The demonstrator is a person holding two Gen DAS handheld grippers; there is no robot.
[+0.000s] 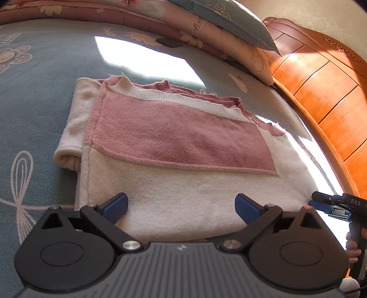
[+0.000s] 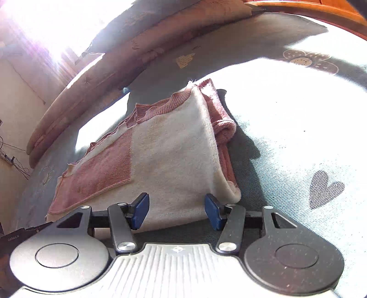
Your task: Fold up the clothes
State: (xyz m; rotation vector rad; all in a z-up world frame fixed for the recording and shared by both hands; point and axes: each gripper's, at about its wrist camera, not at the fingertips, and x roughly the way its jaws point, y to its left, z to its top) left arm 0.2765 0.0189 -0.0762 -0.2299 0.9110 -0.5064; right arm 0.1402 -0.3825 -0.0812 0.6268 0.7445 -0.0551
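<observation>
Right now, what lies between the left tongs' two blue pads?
In the left wrist view, only the sweater's cream fabric; the left tongs stand open.

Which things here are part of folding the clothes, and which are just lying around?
Part of the job: pink and cream sweater, left gripper, right gripper.

Lying about: pillows, small dark object on the bedsheet, wooden headboard.

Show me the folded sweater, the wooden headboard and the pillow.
folded sweater [image 1: 174, 137]: left wrist view, on its pink panel.
wooden headboard [image 1: 321, 96]: left wrist view, on an orange panel.
pillow [image 1: 229, 16]: left wrist view, on its blue cover.
</observation>
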